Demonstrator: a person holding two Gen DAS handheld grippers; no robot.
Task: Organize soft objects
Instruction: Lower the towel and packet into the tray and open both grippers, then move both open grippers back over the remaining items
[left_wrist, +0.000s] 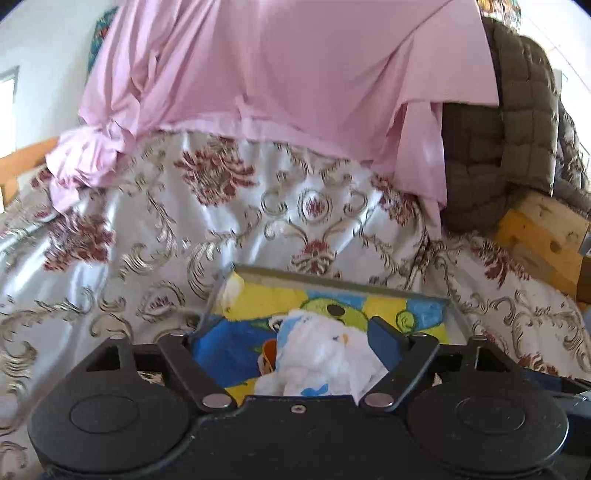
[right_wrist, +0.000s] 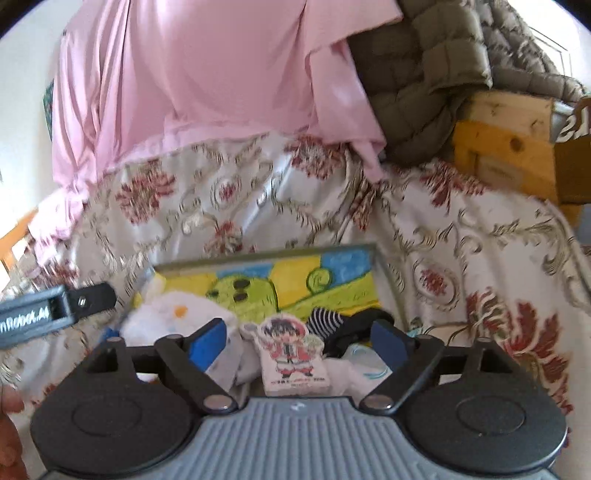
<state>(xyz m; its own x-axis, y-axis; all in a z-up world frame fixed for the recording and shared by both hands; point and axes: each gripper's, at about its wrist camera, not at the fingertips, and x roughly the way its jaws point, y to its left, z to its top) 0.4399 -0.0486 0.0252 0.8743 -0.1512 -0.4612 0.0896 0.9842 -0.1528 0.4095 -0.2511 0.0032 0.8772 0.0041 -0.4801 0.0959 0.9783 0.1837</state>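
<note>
A shallow tray (left_wrist: 332, 280) with a yellow, blue and green cartoon bottom lies on the floral bedspread. In the left wrist view a white plush toy (left_wrist: 321, 354) lies in the tray between the open fingers of my left gripper (left_wrist: 295, 343), which hovers over it. In the right wrist view my right gripper (right_wrist: 299, 336) is open over the tray (right_wrist: 266, 254); a small plush figure with dark hair and red coat (right_wrist: 291, 354) stands between its fingers without touching them. The white plush (right_wrist: 170, 314) lies to its left, a striped sock (right_wrist: 325, 321) behind it. The left gripper's finger (right_wrist: 55, 306) shows at the left.
A pink sheet (left_wrist: 277, 74) hangs over the back of the floral bedspread (left_wrist: 166, 229). An olive quilted jacket (left_wrist: 517, 129) lies at the right beside a wooden frame (left_wrist: 546, 229). White and dark soft items (right_wrist: 362, 365) lie at the tray's right.
</note>
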